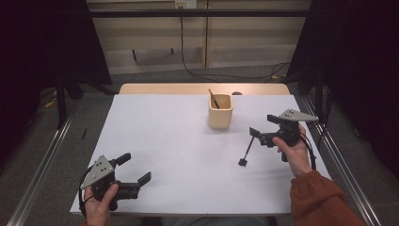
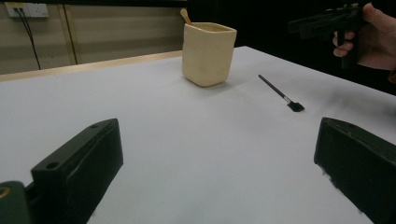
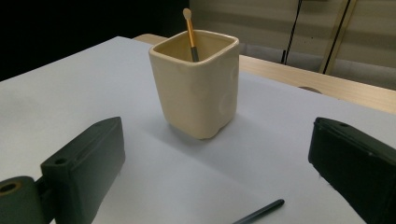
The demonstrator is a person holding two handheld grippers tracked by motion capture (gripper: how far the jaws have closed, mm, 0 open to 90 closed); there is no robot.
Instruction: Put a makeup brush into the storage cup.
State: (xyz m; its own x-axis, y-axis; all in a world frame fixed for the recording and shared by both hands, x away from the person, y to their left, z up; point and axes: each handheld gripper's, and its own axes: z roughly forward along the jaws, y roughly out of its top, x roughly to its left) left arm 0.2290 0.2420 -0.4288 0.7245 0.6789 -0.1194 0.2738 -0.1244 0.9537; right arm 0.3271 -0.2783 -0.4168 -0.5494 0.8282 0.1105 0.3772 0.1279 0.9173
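Black makeup brush (image 1: 248, 150) lies on the white table (image 1: 174, 155) at four o'clock from the cream cup (image 1: 220, 111). High view: right gripper (image 1: 258, 125) above it, jaws wide, empty. Left gripper view: left gripper (image 2: 215, 158) wide open, empty. Right gripper view: cup holds a gold-handled brush (image 3: 190, 32).

White table (image 1: 164, 155) with cup (image 1: 220, 113), brush (image 1: 247, 151)

Cream cup (image 2: 208, 53) on white table (image 2: 187, 140), black brush (image 2: 281, 94) beside it (lying flat), 2 jaws apart.
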